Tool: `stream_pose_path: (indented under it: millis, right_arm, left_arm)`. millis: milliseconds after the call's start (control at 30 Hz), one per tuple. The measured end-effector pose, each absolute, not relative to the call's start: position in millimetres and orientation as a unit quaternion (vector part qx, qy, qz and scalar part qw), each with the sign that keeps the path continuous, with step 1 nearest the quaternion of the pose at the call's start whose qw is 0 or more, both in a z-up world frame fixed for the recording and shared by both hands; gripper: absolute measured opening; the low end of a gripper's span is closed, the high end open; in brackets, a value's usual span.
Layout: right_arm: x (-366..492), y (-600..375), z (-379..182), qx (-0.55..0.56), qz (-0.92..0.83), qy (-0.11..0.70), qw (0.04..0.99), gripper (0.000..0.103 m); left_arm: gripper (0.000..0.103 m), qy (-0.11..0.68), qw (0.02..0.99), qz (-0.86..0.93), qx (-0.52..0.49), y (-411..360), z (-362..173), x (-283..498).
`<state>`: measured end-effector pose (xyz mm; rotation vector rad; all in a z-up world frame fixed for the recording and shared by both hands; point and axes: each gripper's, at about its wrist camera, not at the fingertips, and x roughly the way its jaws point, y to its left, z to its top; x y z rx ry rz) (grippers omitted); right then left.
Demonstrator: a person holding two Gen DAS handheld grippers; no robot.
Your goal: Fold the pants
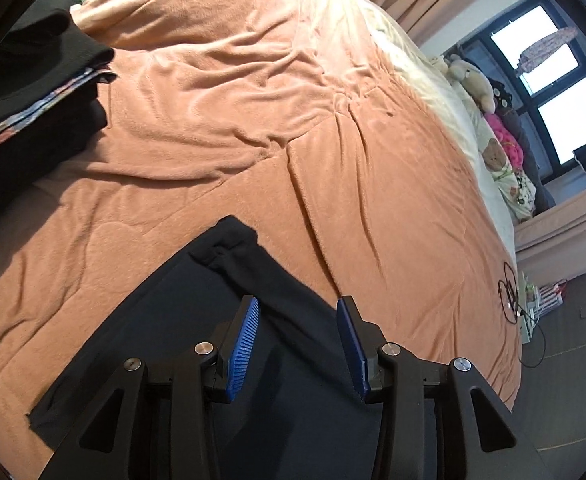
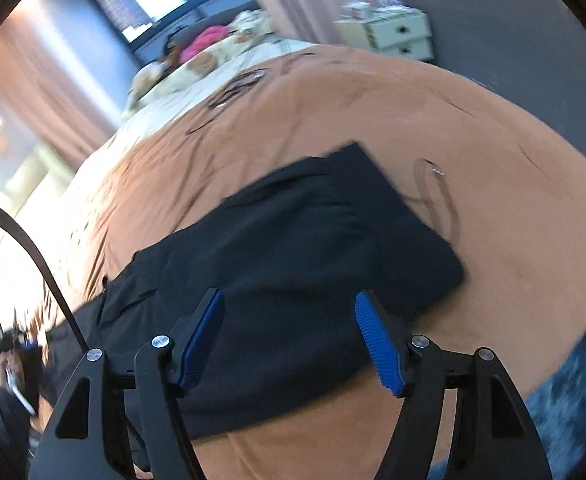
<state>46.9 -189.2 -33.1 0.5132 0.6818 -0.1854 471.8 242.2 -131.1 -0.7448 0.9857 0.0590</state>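
While both sets of fingers hang above the cloth, I read this as a pause between folds: nothing is gripped on either side. My left gripper (image 1: 297, 332) stands partly open, its blue pads clear of the fabric with only dark cloth showing below the gap. My right gripper (image 2: 289, 334) stands wider, also empty, though that view is smeared with motion blur.

Just past the fingers lie the pants (image 2: 293, 240), dark and spread on the bed (image 1: 253, 128), which is covered with an orange blanket. From the right they look like a long band already doubled lengthwise, one squared end lying away toward the foot of the view. I judge one fold done and the crosswise fold to come. For that I would need to close each pair of fingers on a corner of one end, lift both together and carry them over the other end, keeping the edges level so the layers do not slip.

From the left I see what the right misses: a corner of the pants with a seam or hem turned up, and a stack of dark folded clothes (image 1: 33, 92) at the far edge of the bed. Only the right view shows the full length of the pants, and a white drawer unit (image 2: 397, 36) beyond the bed.
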Motion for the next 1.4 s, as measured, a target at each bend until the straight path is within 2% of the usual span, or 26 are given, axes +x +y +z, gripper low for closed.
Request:
stream_pose_path:
  millis: [267,800,967,1167,1233,1300,1400]
  right_arm:
    - [117.0,-141.1,-14.9,0.156,-0.029,0.346,0.925,0.066]
    - [238.6,-76.6,-15.6,0.034,0.1,0.387,0.916,0.066]
    - [276.3,-52.4,-23.2,-0.015,0.142,0.415,0.898,0.066]
    - [322.3,-28.3,-31.6,-0.072,0.177,0.444,0.875,0.066]
    - [339.0,-17.6,-36.7,-0.098,0.182,0.454,0.867,0.063]
    - [354.1,-9.9,-44.2,-0.117,0.184,0.471,0.855,0.052]
    - [370.8,-5.2,-51.6,-0.143,0.193,0.488,0.839,0.046]
  left_arm:
    - [0.043,0.478,0.807,0.043,-0.343,238.0,-137.6,495.5]
    - [0.043,0.534,0.777,0.084,-0.322,231.1,-182.9,535.2]
    - [0.024,0.545,0.768,0.108,-0.318,231.6,-193.9,541.5]
    - [0.017,0.545,0.766,0.108,-0.322,236.3,-197.3,541.7]
    - [0.017,0.544,0.765,0.107,-0.326,238.4,-198.8,541.1]
    - [0.017,0.544,0.766,0.106,-0.327,238.9,-199.2,542.9]
    - [0.017,0.542,0.766,0.105,-0.331,239.7,-199.6,542.0]
